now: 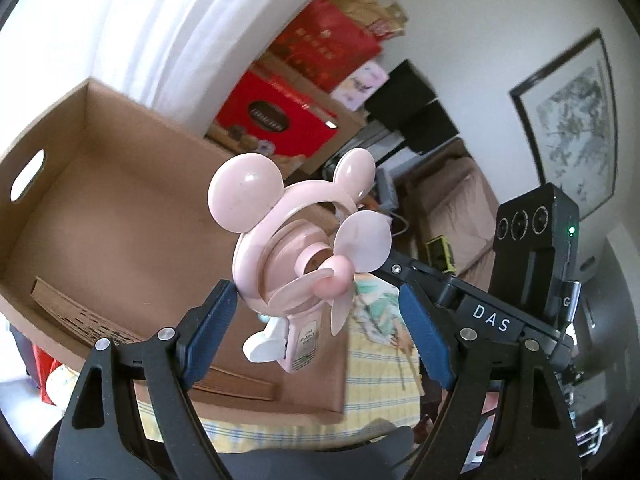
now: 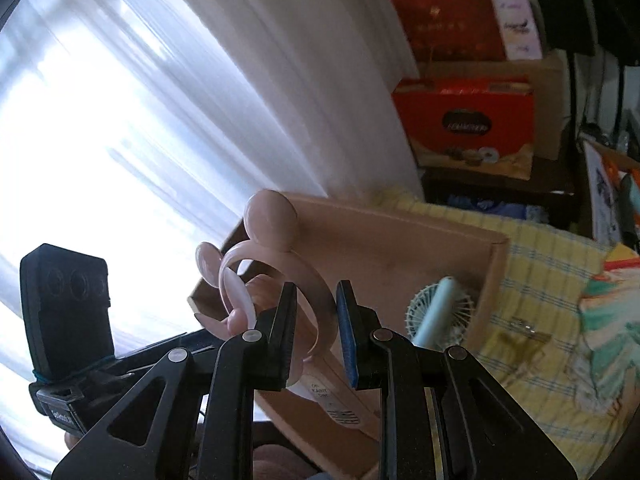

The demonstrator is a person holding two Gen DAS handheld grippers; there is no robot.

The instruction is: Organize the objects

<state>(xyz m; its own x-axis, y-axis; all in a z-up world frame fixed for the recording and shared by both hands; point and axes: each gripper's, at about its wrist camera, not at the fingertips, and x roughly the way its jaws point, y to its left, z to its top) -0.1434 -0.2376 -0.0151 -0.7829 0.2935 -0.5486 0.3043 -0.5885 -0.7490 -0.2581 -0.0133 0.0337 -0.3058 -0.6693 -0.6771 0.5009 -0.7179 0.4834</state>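
A pink handheld fan with round mouse ears (image 1: 280,248) is held in the air, in front of an open cardboard box (image 1: 100,208). My right gripper (image 2: 316,332) is shut on the fan's ring guard (image 2: 316,292); the fan's handle (image 2: 332,400) hangs below it. My left gripper (image 1: 316,328) is open, its blue pads on either side of the fan, the left pad close to or touching the ring. The right gripper's body (image 1: 500,312) shows at the right of the left wrist view. A mint green fan (image 2: 436,312) lies inside the box (image 2: 400,248).
The box sits on a yellow checked cloth (image 2: 540,360). Red gift boxes (image 2: 464,120) are stacked behind, by a white curtain (image 2: 160,100). A framed picture (image 1: 568,128) hangs on the wall. A brown sofa (image 1: 452,200) is further back.
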